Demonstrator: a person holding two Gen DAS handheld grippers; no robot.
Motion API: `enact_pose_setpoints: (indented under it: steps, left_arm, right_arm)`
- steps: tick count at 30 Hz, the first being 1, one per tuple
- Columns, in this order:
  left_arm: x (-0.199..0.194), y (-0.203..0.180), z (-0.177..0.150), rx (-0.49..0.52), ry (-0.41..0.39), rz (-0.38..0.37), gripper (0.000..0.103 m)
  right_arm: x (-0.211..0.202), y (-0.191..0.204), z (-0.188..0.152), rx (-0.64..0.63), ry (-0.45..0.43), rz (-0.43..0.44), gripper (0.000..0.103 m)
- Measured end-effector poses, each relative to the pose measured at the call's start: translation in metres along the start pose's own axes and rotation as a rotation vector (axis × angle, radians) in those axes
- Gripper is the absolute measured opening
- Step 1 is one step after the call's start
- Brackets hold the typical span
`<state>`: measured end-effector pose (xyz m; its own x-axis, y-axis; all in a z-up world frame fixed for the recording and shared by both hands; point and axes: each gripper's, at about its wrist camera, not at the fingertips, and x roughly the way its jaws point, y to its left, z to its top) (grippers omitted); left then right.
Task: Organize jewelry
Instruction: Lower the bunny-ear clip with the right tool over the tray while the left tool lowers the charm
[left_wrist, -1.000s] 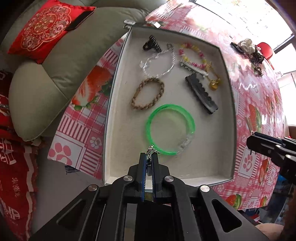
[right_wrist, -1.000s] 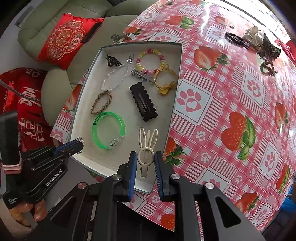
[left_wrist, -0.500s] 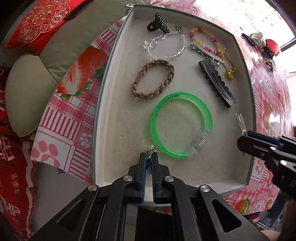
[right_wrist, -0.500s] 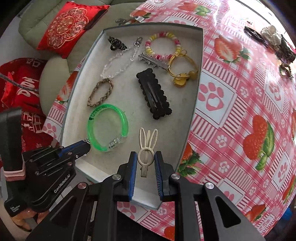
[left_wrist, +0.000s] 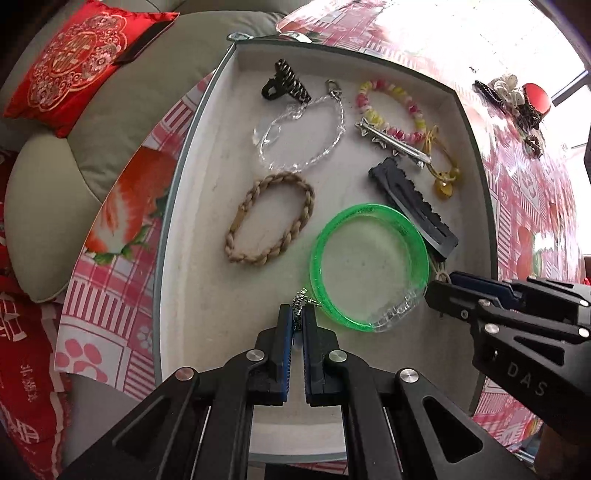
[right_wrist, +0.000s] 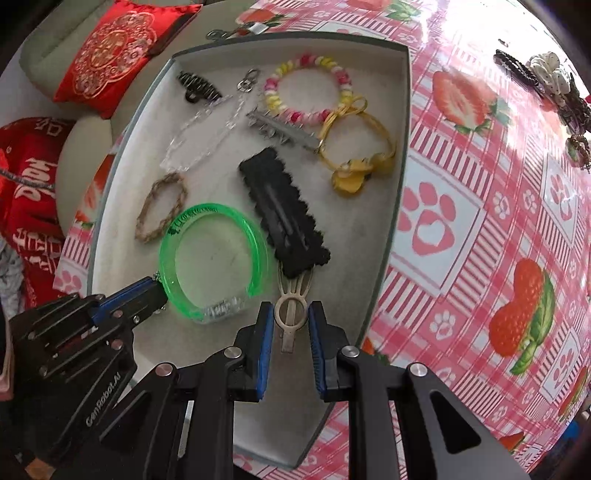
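You have a pink checked tablecloth (right_wrist: 461, 229), printed with strawberries and paw prints, covering the table. To its left sits a grey-green sofa (left_wrist: 110, 122) with a red embroidered cushion (left_wrist: 81, 62) resting on it.

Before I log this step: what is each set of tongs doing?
Left tongs: closed on a small silver charm.
Right tongs: closed on a beige bunny-ear clip.

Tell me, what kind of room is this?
Probably a living room at home: a soft sofa with a red cushion sits beside a table covered in a strawberry cloth.
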<state>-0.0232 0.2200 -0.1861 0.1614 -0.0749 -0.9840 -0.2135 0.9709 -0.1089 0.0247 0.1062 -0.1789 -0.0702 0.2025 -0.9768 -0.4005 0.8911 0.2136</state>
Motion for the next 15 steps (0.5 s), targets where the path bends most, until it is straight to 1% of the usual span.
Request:
enact_pose_setpoints:
  steps: [3, 6, 12, 15]
  left_arm:
    - [0.001, -0.005, 0.001, 0.006, -0.001, 0.008, 0.011]
    - [0.000, 0.000, 0.009, 0.004, 0.002, 0.020, 0.011]
    - [0.001, 0.013, -0.006, -0.009, 0.012, 0.032, 0.011]
    - [0.000, 0.014, -0.007, -0.002, 0.010, 0.037, 0.012]
  right_arm:
    - [0.000, 0.001, 0.004, -0.011, -0.010, -0.007, 0.021]
    - [0.001, 0.004, 0.007, -0.019, -0.013, -0.013, 0.021]
    - [0.000, 0.003, 0.003, -0.037, -0.015, -0.021, 0.021]
    - [0.000, 0.005, 0.002, -0.037, -0.016, -0.027, 0.021]
